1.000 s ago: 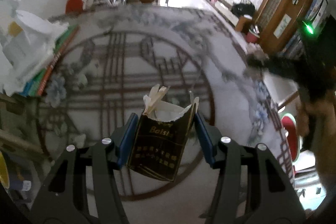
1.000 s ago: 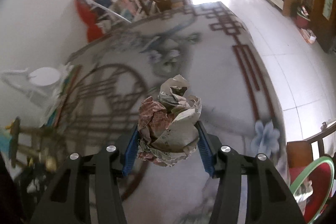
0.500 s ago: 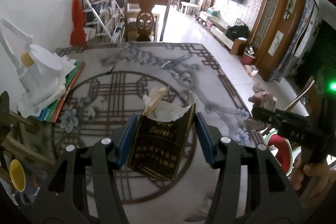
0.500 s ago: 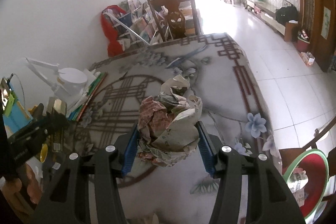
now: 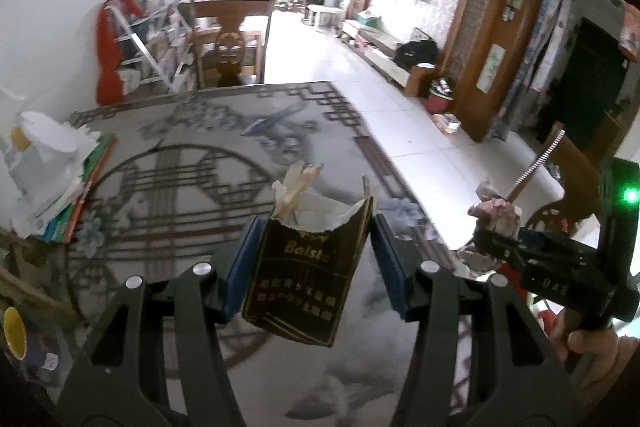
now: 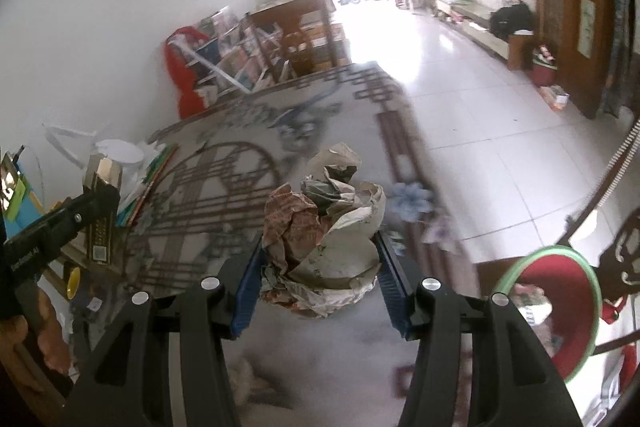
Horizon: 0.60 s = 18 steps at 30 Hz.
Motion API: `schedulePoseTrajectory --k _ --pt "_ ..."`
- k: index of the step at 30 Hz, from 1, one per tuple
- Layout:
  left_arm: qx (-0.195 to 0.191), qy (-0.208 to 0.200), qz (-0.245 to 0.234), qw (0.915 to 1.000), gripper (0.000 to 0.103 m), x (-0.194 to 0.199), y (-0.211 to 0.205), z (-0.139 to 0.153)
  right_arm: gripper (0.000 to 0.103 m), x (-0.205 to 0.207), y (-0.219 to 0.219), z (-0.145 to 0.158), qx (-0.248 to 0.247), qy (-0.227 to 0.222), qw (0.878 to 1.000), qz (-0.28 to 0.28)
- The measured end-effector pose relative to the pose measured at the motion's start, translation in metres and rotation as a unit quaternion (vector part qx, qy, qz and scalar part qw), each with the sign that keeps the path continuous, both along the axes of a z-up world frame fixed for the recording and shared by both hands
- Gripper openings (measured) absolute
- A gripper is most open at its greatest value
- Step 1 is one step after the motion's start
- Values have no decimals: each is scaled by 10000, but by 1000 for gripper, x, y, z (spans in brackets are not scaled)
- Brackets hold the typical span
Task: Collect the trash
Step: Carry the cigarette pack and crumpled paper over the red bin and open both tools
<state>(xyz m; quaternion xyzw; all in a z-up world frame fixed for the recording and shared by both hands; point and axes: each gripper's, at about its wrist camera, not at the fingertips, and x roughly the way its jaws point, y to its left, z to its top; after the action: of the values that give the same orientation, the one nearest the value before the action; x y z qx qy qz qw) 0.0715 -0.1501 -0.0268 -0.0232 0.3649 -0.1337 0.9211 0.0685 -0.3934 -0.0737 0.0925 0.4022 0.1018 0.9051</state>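
Observation:
My left gripper [image 5: 310, 269] is shut on a torn black cigarette pack [image 5: 300, 271] with white paper sticking out of its top, held above the patterned table [image 5: 192, 171]. My right gripper [image 6: 320, 273] is shut on a crumpled paper ball [image 6: 324, 243], also held above the table. The right gripper with its paper ball [image 5: 494, 223] shows at the right of the left wrist view. The left gripper with the pack [image 6: 100, 211] shows at the left of the right wrist view. A red bin with a green rim [image 6: 556, 307] stands on the floor at the lower right.
A stack of books with a white lamp [image 5: 44, 163] lies at the table's left edge, and a yellow cup [image 5: 14, 331] stands near the front left corner. A wooden chair [image 5: 230, 43] stands beyond the far edge. White tiled floor [image 6: 480, 99] runs to the right.
Both grippers have lifted and tilted up, so more of the room shows. Each still holds its item. The right gripper has come nearer on the left gripper's right.

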Motion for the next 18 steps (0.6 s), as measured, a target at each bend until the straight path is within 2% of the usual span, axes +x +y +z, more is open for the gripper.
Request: schedulePoseTrajectory --k 4,8,13,18 --pt "-114 78 -400 9991 53 0 -49 -2 51 -11 -46 -8 -35 113 9994 -312" --pt "-308 341 -1091 9930 53 3 -117 -24 51 -23 -109 -31 -142 435 9959 -780" --pt "-522 868 -1950 9756 53 2 -214 -63 51 -44 -184 -59 -236 836 9867 -1374" --pt "-405 1112 -2505 9609 53 4 -293 -88 51 -62 -231 -86 -238 1196 9779 -1698"
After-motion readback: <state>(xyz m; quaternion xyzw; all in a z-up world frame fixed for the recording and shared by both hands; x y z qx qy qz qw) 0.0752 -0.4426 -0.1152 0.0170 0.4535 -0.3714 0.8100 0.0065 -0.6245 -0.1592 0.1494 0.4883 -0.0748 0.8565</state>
